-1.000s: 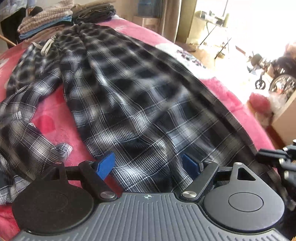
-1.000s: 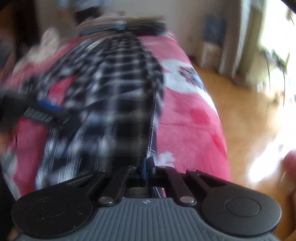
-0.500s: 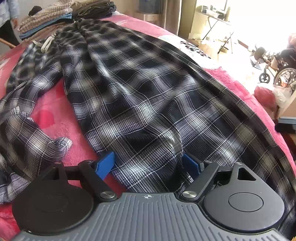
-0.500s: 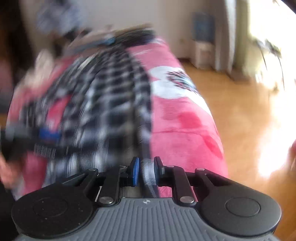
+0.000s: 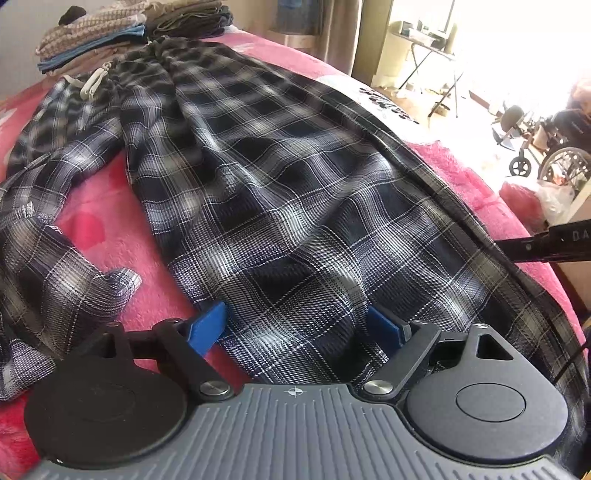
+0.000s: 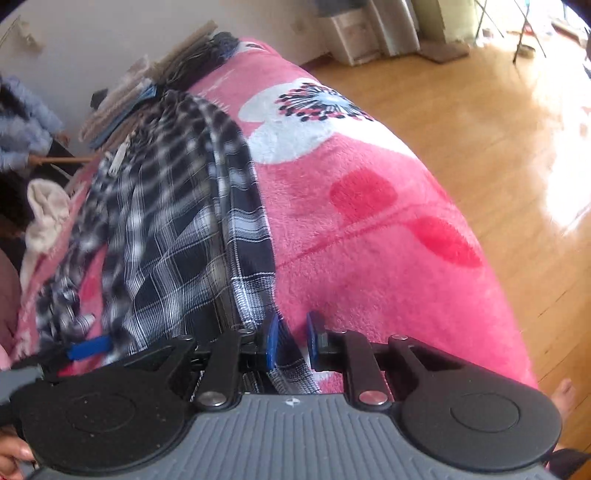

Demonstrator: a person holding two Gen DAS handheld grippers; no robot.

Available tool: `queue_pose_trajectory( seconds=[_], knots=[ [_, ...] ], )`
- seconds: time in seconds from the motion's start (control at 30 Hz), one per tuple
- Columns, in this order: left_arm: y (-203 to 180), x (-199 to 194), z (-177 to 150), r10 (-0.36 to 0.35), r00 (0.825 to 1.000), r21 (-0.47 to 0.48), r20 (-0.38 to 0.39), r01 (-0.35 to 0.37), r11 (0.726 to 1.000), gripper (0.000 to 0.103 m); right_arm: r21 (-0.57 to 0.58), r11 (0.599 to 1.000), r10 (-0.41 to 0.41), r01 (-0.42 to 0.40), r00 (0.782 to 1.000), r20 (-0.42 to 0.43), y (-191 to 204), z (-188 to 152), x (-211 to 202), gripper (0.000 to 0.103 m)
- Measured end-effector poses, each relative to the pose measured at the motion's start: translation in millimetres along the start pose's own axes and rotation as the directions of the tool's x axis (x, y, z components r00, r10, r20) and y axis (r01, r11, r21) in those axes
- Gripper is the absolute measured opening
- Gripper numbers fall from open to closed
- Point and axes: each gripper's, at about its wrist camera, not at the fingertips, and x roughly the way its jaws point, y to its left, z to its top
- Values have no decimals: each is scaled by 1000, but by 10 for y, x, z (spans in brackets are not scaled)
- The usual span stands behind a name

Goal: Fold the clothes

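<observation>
A bed under a pink fleece blanket [image 6: 369,258] with a white flower print [image 6: 317,122] carries dark plaid trousers [image 5: 295,206] spread lengthwise — their white drawstring [image 5: 92,83] toward the far end — where folded clothes [image 5: 122,29] sit stacked, and a pale garment [image 6: 46,218] lies at the edge.

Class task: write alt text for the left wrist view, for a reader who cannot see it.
A left claw, jaws wide open, straddles the hem of black-and-white plaid trousers spread on a pink blanket. Folded clothes are stacked at the far end.
</observation>
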Motion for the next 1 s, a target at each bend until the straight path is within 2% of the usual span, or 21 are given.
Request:
queue_pose_trajectory(
  seconds=[0.13,0.27,0.43,0.5,0.63,0.67,0.73,0.8,0.9,1.0],
  knots=[
    [7,-10,-15,-1,1000,-7,4,1,1000,85,-50,998,-34,35,999,17,88,-38,-23,0],
    [11,22,-3,1,1000,-5,3,-1,1000,85,-144,983,-104,116,991,88,225,-75,-102,0],
    [8,19,-7,6,1000,-1,2,-6,1000,85,-212,946,-211,243,964,164,253,-123,-163,0],
    [15,26,-4,6,1000,0,2,-6,1000,85,-221,936,-240,273,957,164,232,-145,-134,0],
    [20,37,6,7,1000,-1,2,-7,1000,85,-234,897,-338,375,923,181,194,-190,-91,0],
    [19,42,9,8,1000,-1,2,-8,1000,85,-211,902,-344,376,923,175,143,-185,-104,0],
    [16,45,12,8,1000,-2,2,-8,1000,85,-128,931,-323,343,934,151,1,-117,-147,0],
    [12,47,15,8,1000,-4,2,-8,1000,85,-92,953,-272,288,950,152,-69,-1,-175,0],
    [7,51,20,8,1000,-6,1,-8,1000,86,-83,984,-139,155,975,176,-60,221,-158,2],
    [8,54,23,7,1000,-9,1,-7,1000,86,-75,996,-24,38,984,179,11,508,20,3]
  ],
)
